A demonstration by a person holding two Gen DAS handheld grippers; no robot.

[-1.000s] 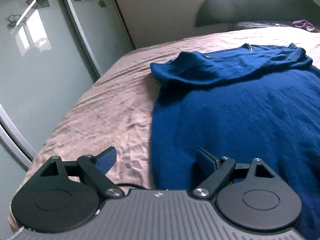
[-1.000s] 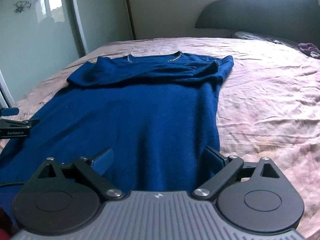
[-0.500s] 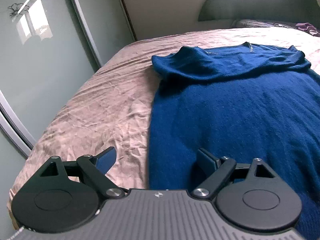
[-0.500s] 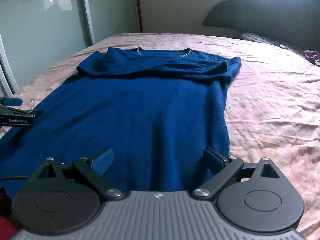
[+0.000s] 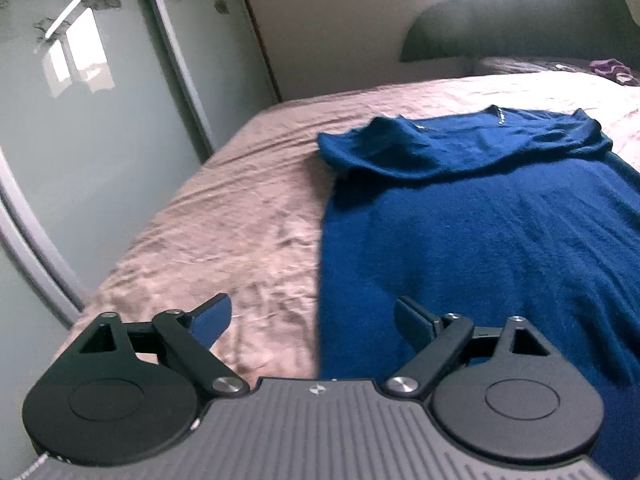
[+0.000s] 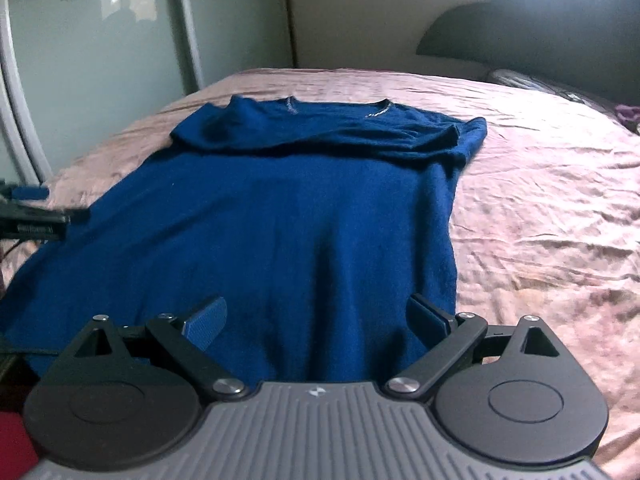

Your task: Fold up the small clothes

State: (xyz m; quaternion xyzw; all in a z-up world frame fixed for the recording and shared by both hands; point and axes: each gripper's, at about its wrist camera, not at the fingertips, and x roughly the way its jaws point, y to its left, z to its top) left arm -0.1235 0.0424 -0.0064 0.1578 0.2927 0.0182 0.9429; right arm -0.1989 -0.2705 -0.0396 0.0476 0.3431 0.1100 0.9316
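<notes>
A dark blue sweater (image 5: 480,220) lies flat on the pink bedspread (image 5: 240,220), its sleeves folded across the chest near the neckline. My left gripper (image 5: 310,314) hovers over the sweater's left edge near the hem. Its jaws are opening and nothing is between them. My right gripper (image 6: 316,310) stands open above the sweater (image 6: 280,220) at the right part of the hem, also with nothing in it. In the right wrist view the left gripper (image 6: 32,212) shows at the far left edge, beside the sweater's side.
Glass wardrobe doors (image 5: 80,120) with a flower print run along the bed's left side. A dark headboard (image 6: 540,40) and a pillow stand at the far end. A purple cloth (image 5: 612,68) lies at the back right. Bare bedspread (image 6: 540,200) stretches to the right of the sweater.
The left gripper has drawn back and risen a little, so the sweater sits farther off in its view. The right view has shifted slightly and the sweater looks more centred.
</notes>
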